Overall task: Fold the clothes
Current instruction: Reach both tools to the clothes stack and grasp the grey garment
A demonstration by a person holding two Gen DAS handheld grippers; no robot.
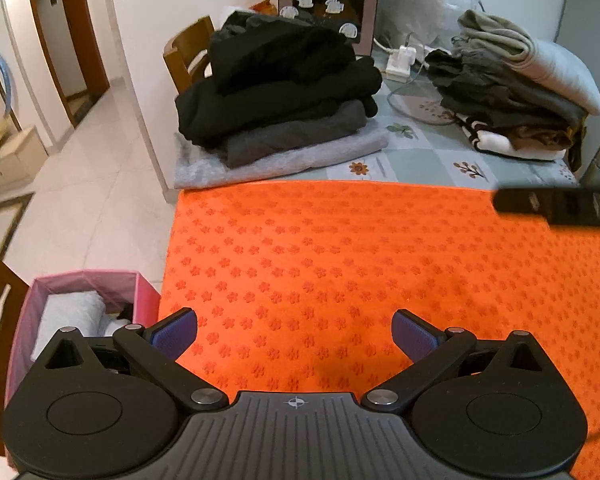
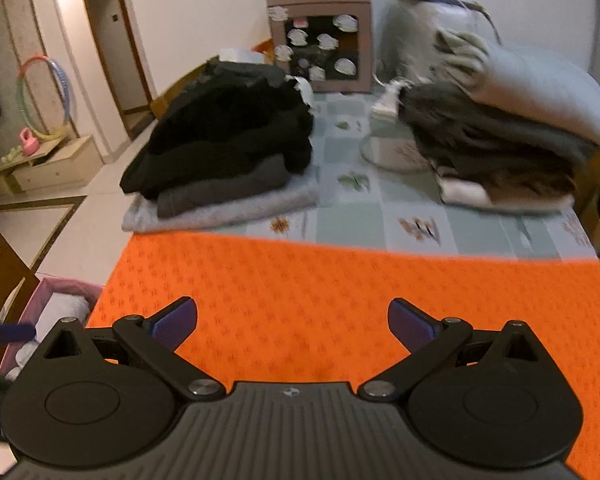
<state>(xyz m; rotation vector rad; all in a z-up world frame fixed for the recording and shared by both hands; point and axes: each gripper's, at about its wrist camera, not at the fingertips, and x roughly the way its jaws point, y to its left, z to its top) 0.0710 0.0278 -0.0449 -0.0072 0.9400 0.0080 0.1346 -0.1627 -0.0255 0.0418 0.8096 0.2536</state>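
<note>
In the left view, the left gripper (image 1: pixel 294 330) is held with fingers spread and empty over the orange mat (image 1: pixel 380 272), dark clothes (image 1: pixel 276 88) stacked at the counter's far-left edge; in the right view, the right gripper (image 2: pixel 292 322) is likewise spread, empty.

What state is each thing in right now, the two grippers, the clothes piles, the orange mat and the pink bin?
Left hand-held gripper: open, holding nothing.
Right hand-held gripper: open, holding nothing.
Orange mat: spread flat, no garment on it.
Dark clothes pile: folded, stacked.
Grey and olive clothes pile: stacked more loosely.
Pink bin: open, white fabric inside.
</note>
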